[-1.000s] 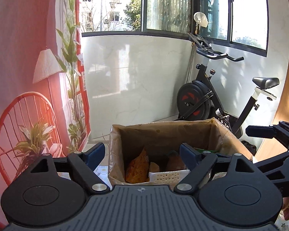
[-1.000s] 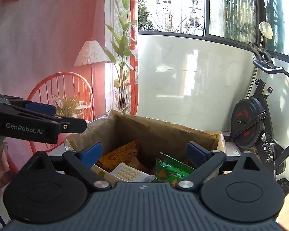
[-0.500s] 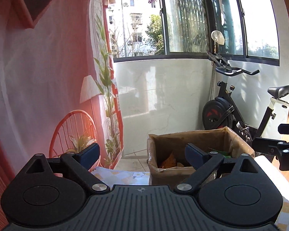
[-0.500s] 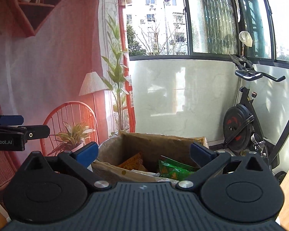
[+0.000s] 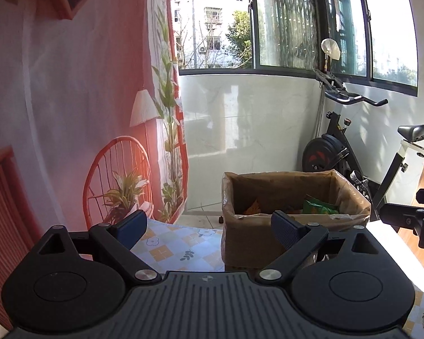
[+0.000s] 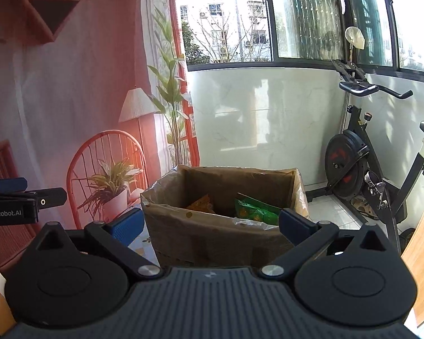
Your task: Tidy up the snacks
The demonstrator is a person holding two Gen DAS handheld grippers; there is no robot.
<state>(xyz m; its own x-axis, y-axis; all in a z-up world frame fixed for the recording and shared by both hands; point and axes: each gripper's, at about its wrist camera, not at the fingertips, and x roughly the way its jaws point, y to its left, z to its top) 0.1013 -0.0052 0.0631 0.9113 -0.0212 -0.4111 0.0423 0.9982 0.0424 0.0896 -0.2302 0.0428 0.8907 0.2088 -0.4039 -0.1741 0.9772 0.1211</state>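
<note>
Both grippers empty, held back from the snack box.

Left gripper (image 5: 209, 226) has just been opening, jaws spread wide, nothing between them; right gripper (image 6: 210, 224) likewise spread. Cardboard box (image 6: 212, 240) on the floral tablecloth (image 5: 178, 248) holds a green snack bag (image 6: 254, 212) and, apparently, an orange packet (image 6: 202, 202).

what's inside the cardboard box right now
Inside the cardboard box a green snack bag and an orange snack packet show above the near wall. Anything lower in the box is hidden by that wall.
</note>
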